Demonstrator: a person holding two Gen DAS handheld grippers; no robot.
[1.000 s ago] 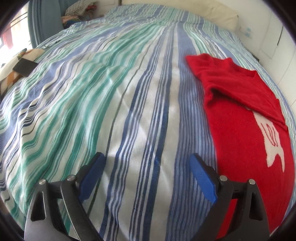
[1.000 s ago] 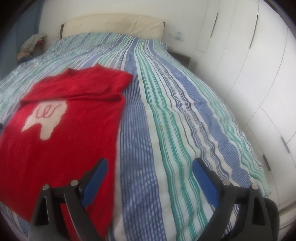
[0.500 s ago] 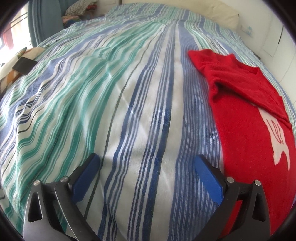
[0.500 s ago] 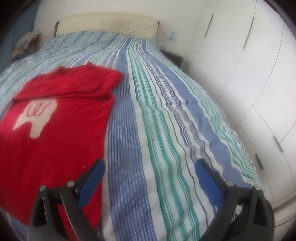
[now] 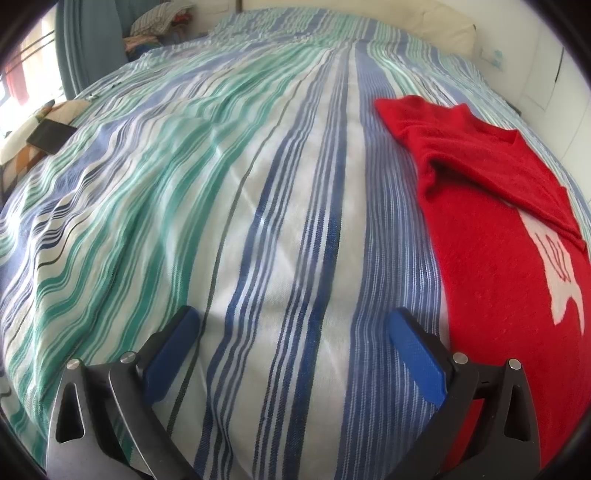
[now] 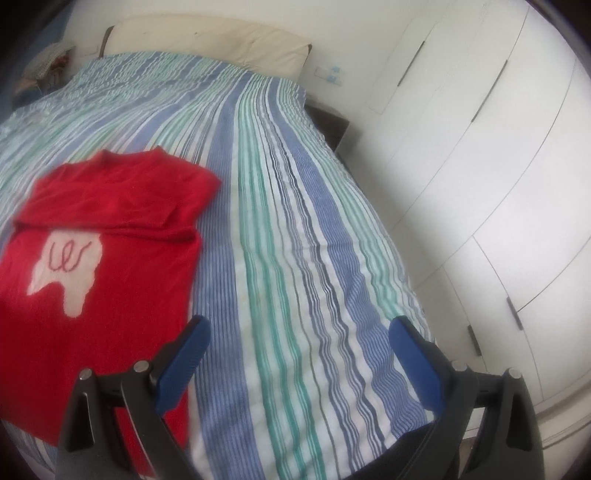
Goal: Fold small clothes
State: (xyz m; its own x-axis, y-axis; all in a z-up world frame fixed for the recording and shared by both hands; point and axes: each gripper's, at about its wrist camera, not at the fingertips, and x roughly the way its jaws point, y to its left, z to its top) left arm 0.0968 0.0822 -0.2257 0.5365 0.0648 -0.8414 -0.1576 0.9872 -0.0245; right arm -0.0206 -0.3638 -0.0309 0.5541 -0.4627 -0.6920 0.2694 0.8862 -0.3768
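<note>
Striped cotton in blue, green and white covers the whole bed [image 5: 229,206], running lengthwise toward a cream headboard cushion [image 6: 207,40] against the far wall. The bedspread lies mostly smooth, with soft ripples toward its left side in the left wrist view. On it rests a red sweater [image 6: 99,258], flat, its upper part folded down over the body so that a doubled band lies across the top; a pale patch with a red squiggle shows on the front just below that fold. In the left wrist view the same sweater [image 5: 495,229] lies to the right of the bare stripes.

White wardrobe doors [image 6: 480,184] with slim dark handles line the wall beside the bed, and a dark bedside unit [image 6: 328,122] stands between bed and wardrobe near the head. Beyond the far corner sits a heap of what may be clothes [image 5: 155,26], too small to make out, beside a blue curtain [image 5: 88,55].

The left gripper [image 5: 295,328] hangs over bare bedspread with its blue pads spread wide, having just finished opening, nothing between them. The right gripper [image 6: 299,336] is likewise spread wide and empty, one pad over the sweater's edge, not touching it.
</note>
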